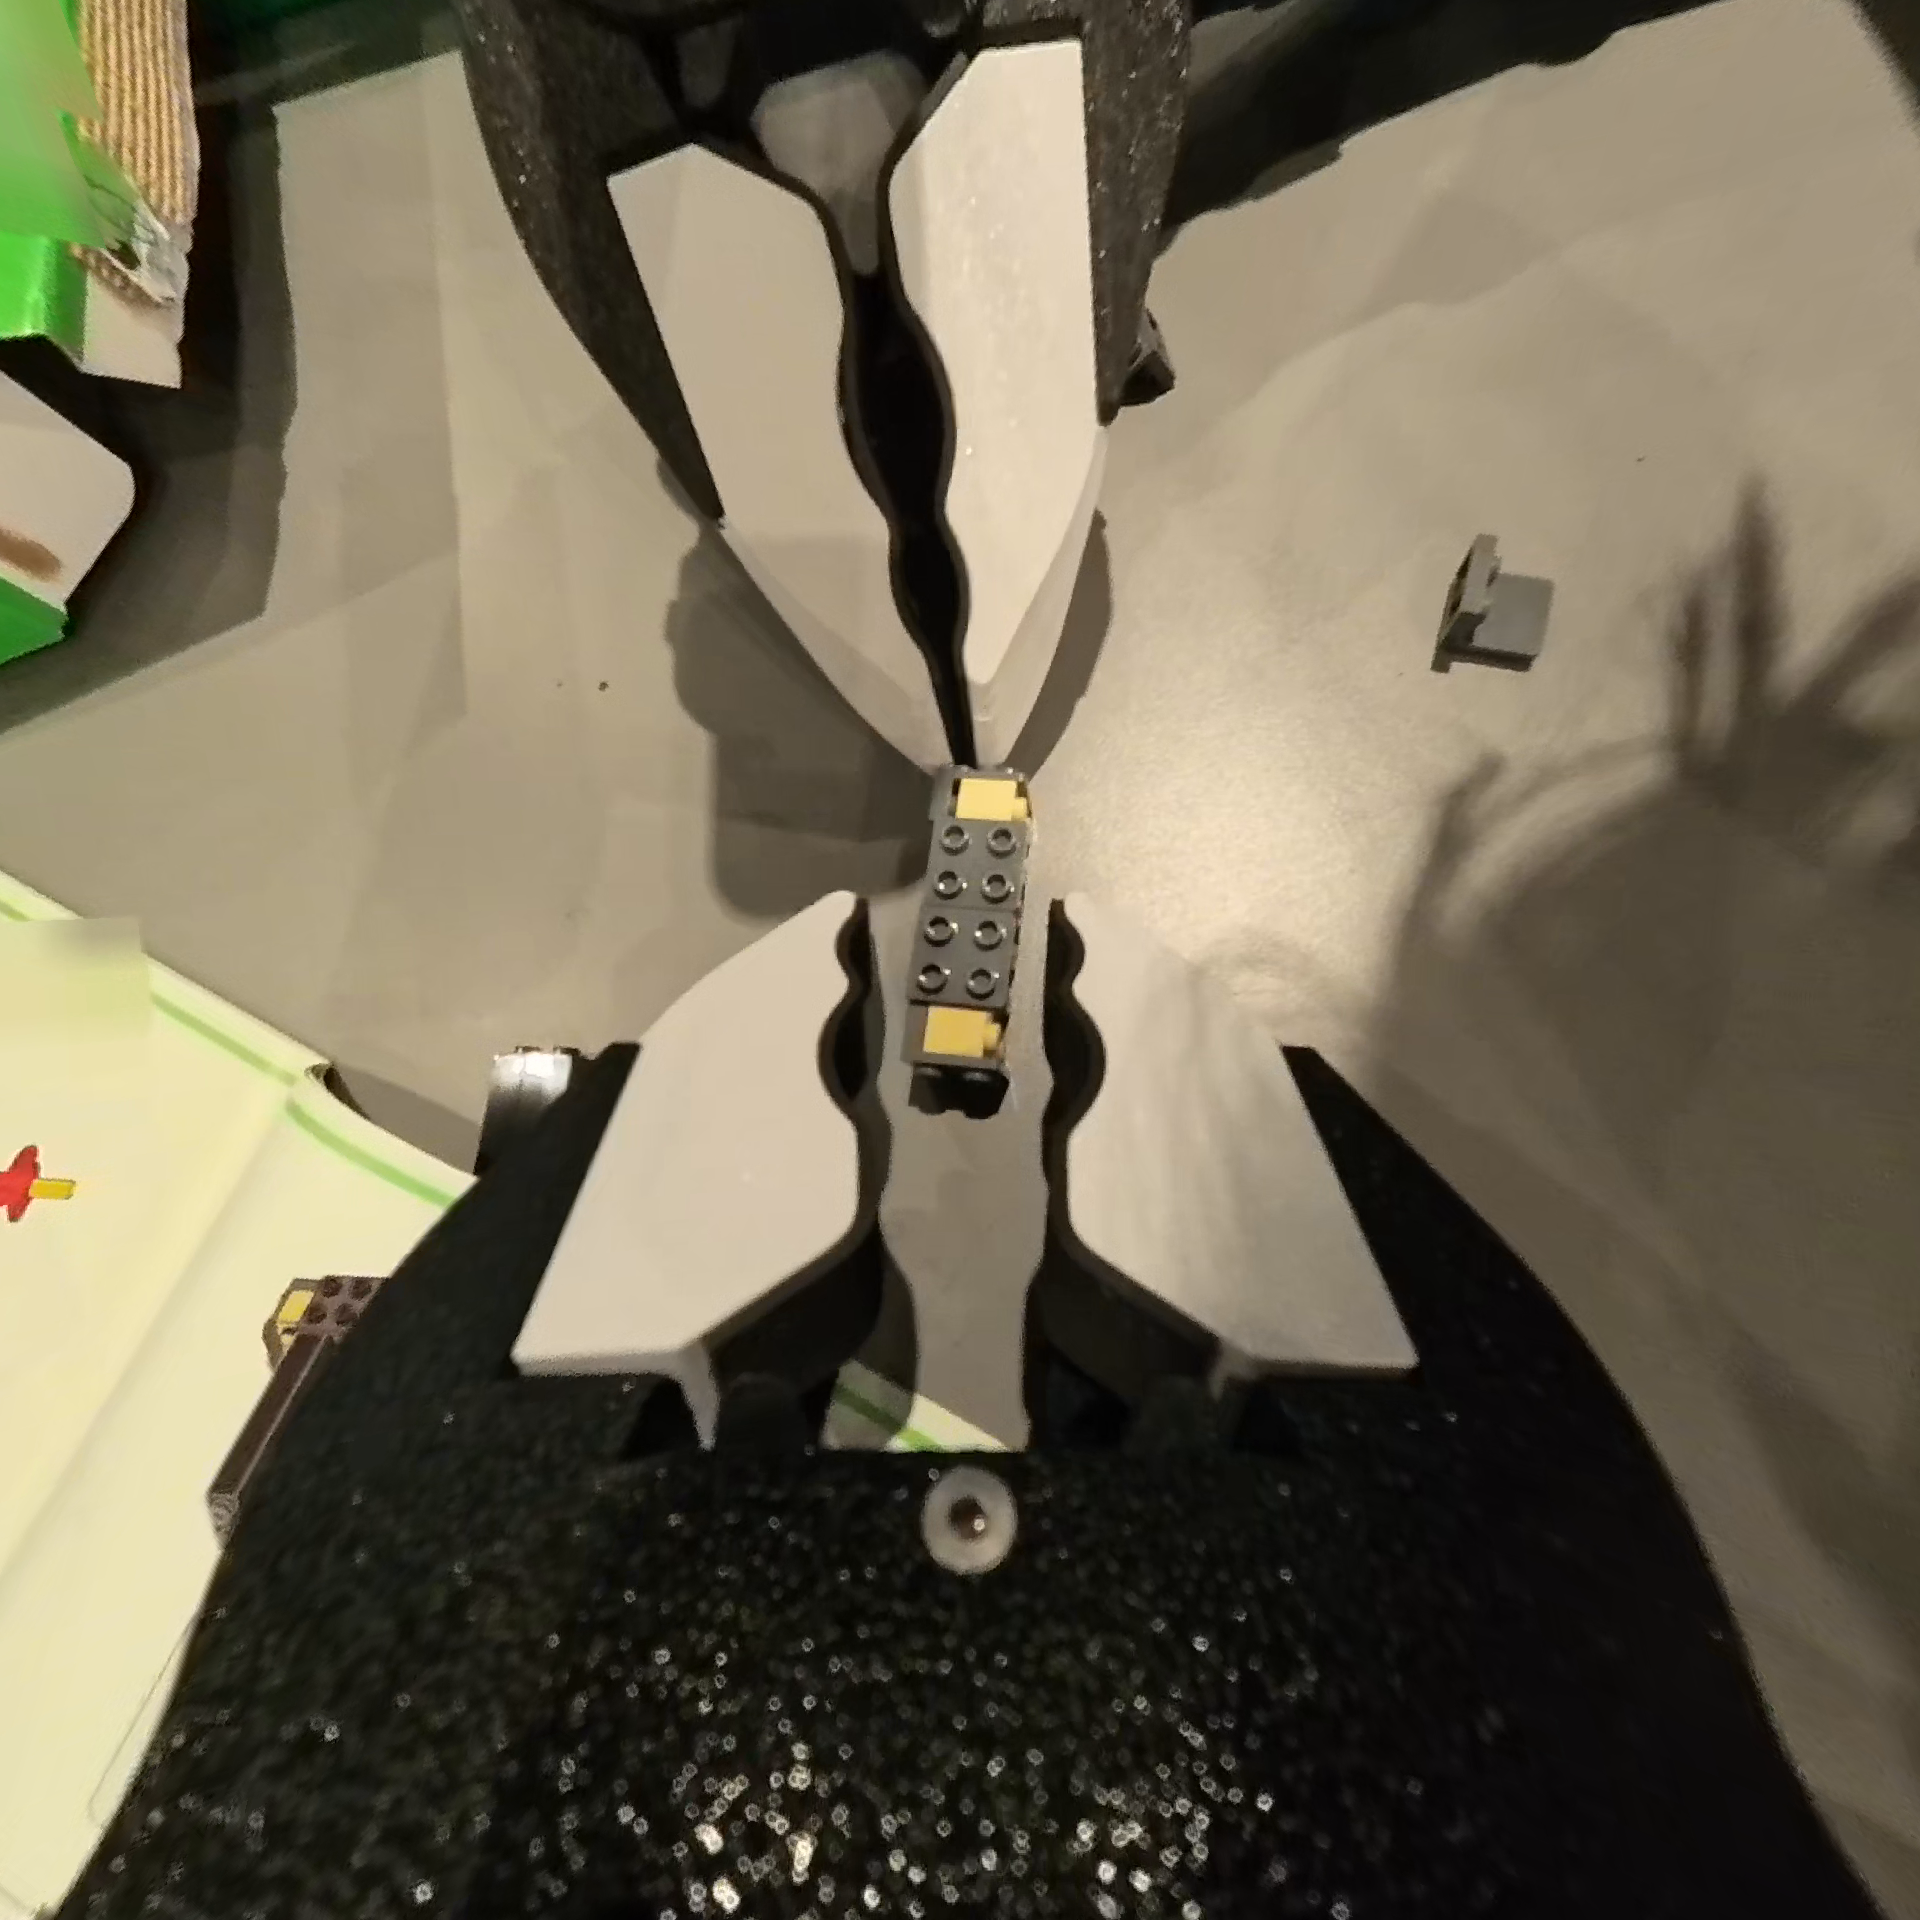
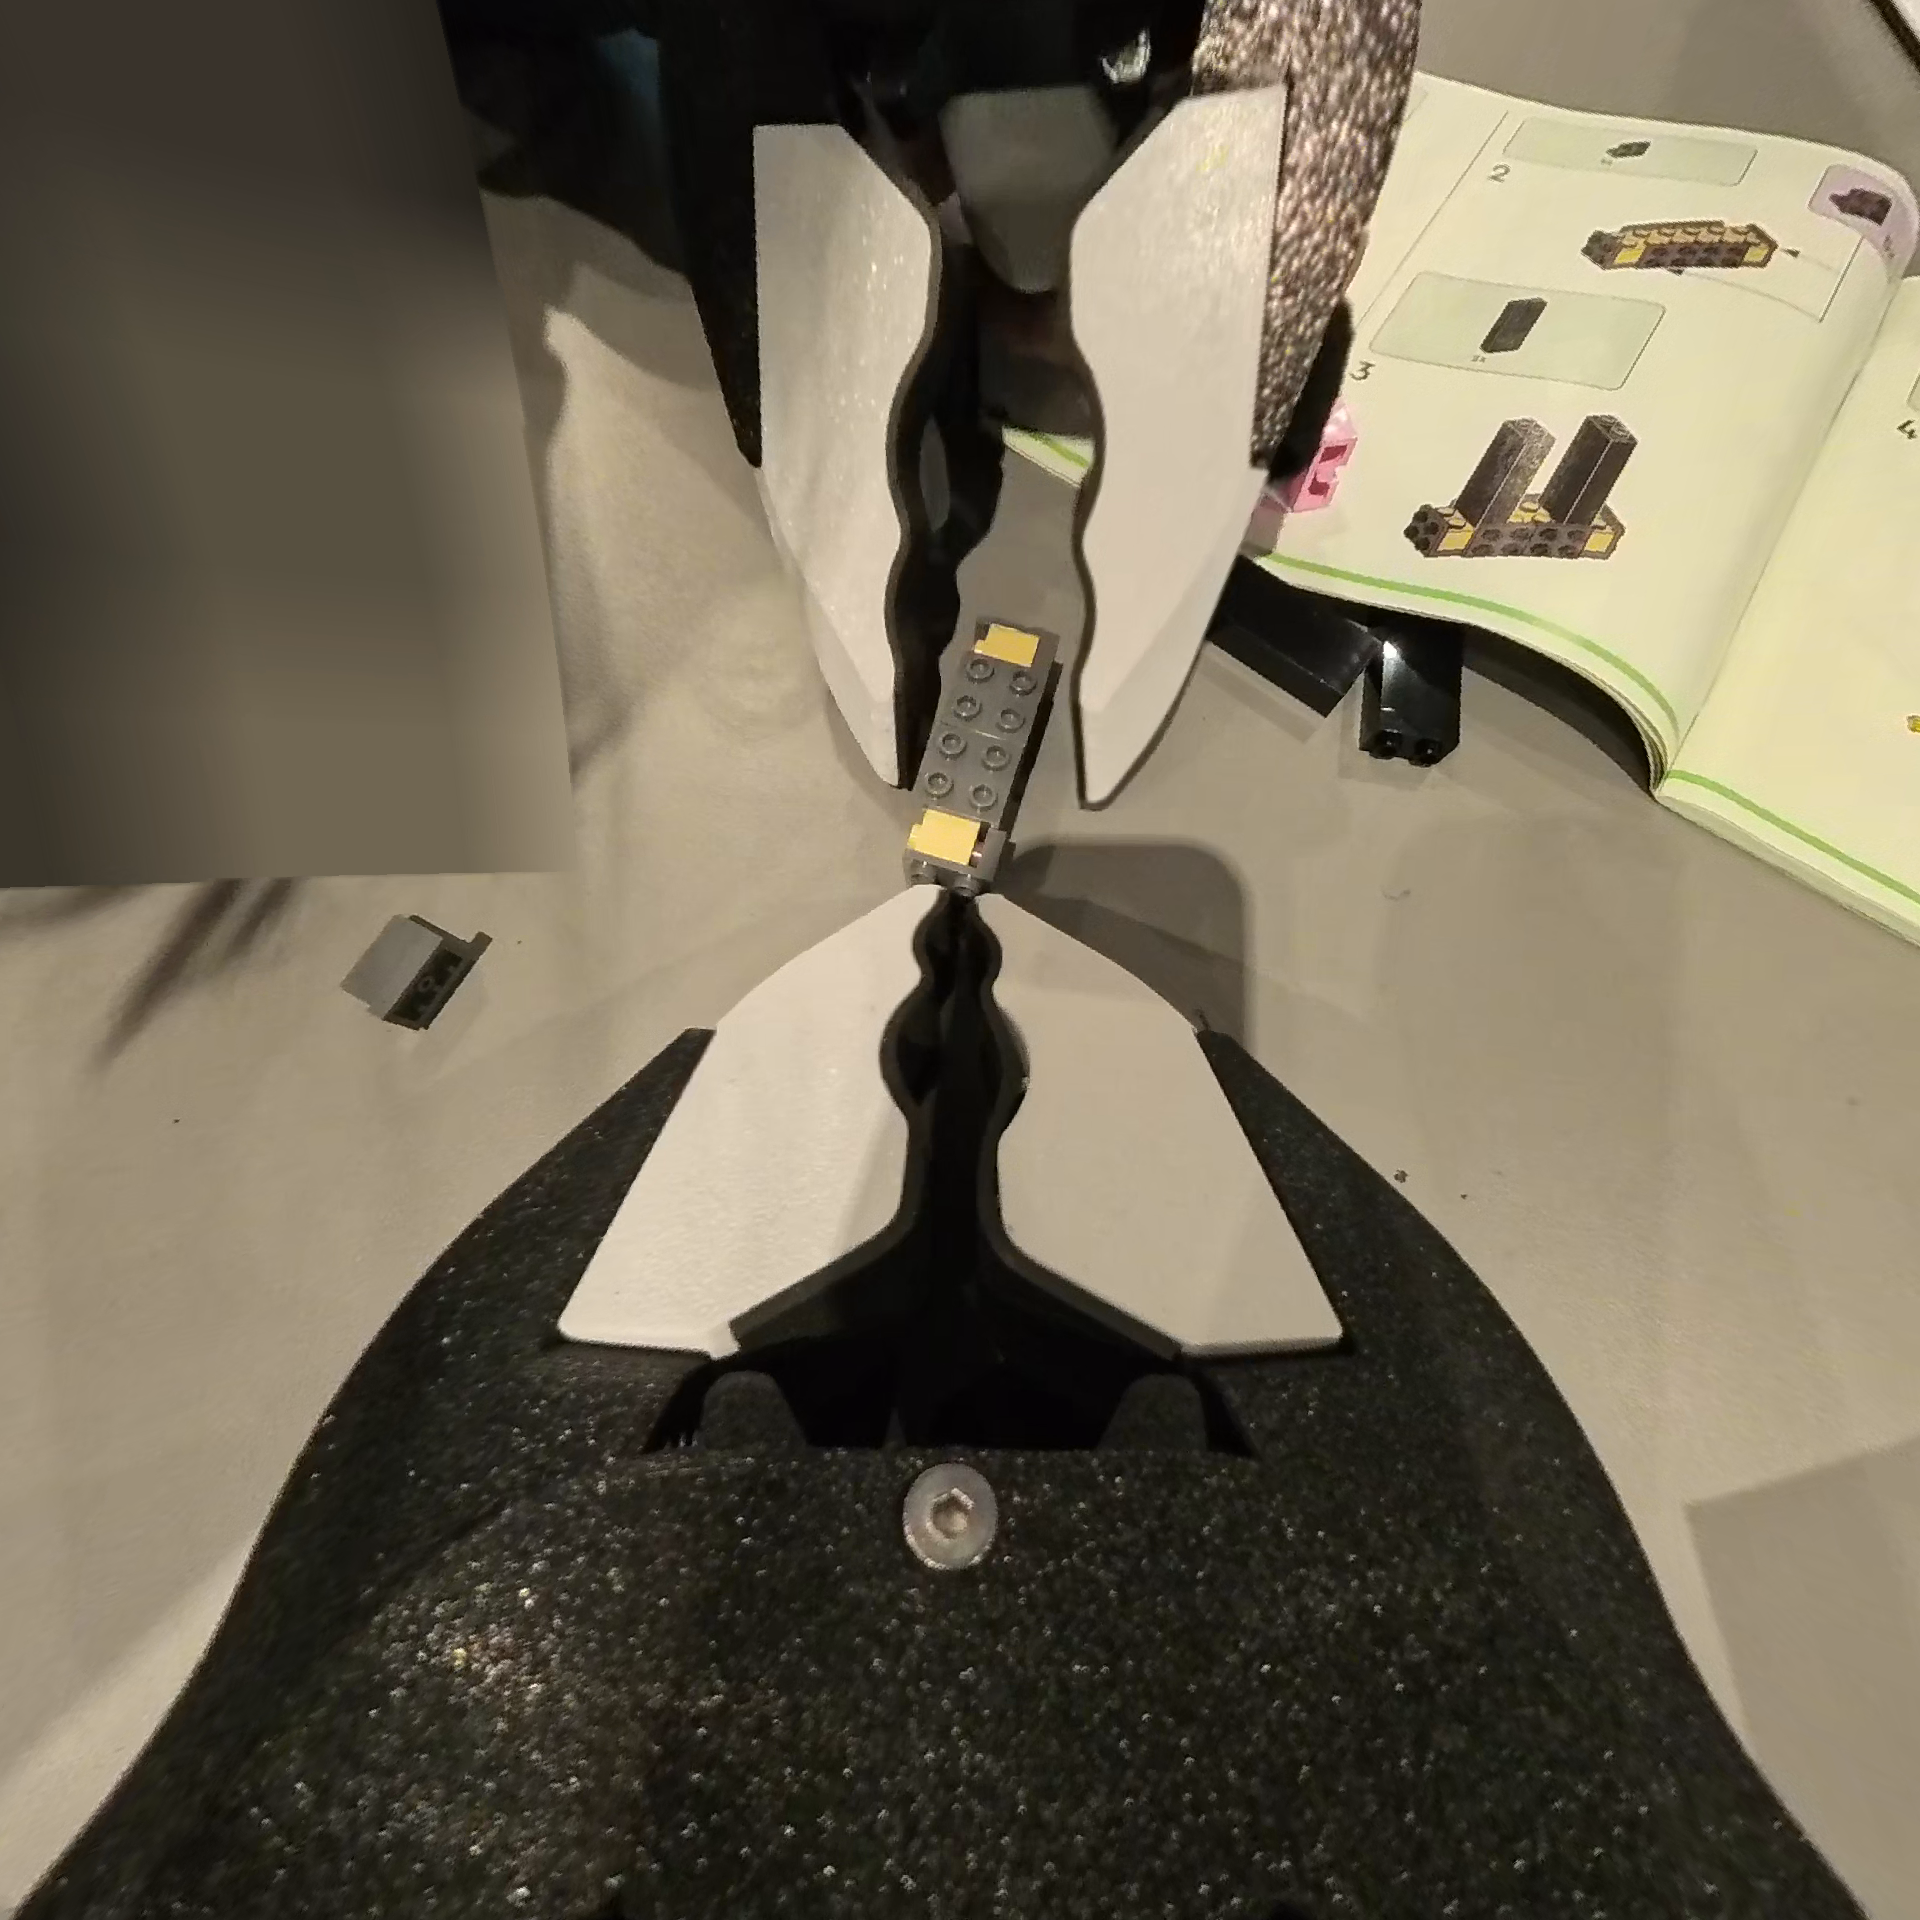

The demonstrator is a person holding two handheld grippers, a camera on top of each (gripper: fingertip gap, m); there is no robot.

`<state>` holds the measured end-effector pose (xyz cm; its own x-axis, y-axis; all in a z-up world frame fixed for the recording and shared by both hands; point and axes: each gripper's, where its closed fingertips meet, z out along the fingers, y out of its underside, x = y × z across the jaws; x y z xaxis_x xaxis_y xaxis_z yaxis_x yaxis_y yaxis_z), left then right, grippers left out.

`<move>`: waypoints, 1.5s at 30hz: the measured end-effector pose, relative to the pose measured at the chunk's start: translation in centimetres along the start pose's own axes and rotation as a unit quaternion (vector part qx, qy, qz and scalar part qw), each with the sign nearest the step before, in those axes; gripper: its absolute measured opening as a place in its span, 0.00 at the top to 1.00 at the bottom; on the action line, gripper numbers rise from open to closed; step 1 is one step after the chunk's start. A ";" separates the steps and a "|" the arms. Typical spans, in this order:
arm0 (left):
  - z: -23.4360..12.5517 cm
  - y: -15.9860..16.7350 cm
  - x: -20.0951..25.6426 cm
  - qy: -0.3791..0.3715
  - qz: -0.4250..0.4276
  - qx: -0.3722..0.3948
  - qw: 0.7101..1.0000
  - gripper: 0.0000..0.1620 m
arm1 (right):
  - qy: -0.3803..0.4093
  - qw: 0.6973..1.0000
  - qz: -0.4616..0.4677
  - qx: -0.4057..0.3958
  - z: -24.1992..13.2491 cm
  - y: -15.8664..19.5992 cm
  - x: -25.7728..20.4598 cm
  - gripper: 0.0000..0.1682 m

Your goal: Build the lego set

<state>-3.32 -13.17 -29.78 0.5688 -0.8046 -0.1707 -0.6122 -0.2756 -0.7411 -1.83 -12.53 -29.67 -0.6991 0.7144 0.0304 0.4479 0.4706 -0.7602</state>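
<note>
A small lego assembly (image 1: 971,925), a dark grey studded plate with a yellow tile at each end, hangs between my two grippers, which face each other; it also shows in the right wrist view (image 2: 982,732). My right gripper (image 2: 956,902) is shut and pinches the end of the assembly nearest to it. In the left wrist view it comes in from the top (image 1: 977,750). My left gripper (image 1: 956,906) is open, with one finger on each side of the assembly and a small gap to it. It shows at the top of the right wrist view (image 2: 992,800).
A loose small grey bracket piece (image 1: 1496,608) lies on the grey table (image 1: 1351,935), also in the right wrist view (image 2: 416,971). An open instruction booklet (image 2: 1662,436) lies beside my left gripper, with black bricks (image 2: 1403,707) and a pink piece (image 2: 1320,468) at its edge. A green box (image 1: 42,312) stands far left.
</note>
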 end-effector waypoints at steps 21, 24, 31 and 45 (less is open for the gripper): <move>0.3 -0.2 -0.3 -0.021 0.000 -0.017 1.000 0.85 | -0.002 1.000 -0.002 0.000 0.0 0.0 0.0 1.00; 0.4 -0.1 -0.2 -0.016 -0.007 -0.018 1.000 0.87 | -0.002 1.000 -0.002 0.000 0.0 0.0 0.0 1.00; 0.4 -0.1 -0.3 -0.017 -0.015 -0.019 1.000 0.85 | -0.002 1.000 -0.002 0.000 0.0 0.0 0.0 1.00; 0.4 -0.1 -0.3 -0.015 -0.025 -0.016 0.999 0.85 | -0.002 1.000 -0.006 0.001 0.2 -0.2 -0.2 1.00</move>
<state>-3.16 -12.68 -29.90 0.6147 -0.7735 -0.1542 -0.5998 -0.3314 -0.7283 -1.87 -12.81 -29.67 -0.7070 0.7062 0.0365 0.4385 0.4783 -0.7609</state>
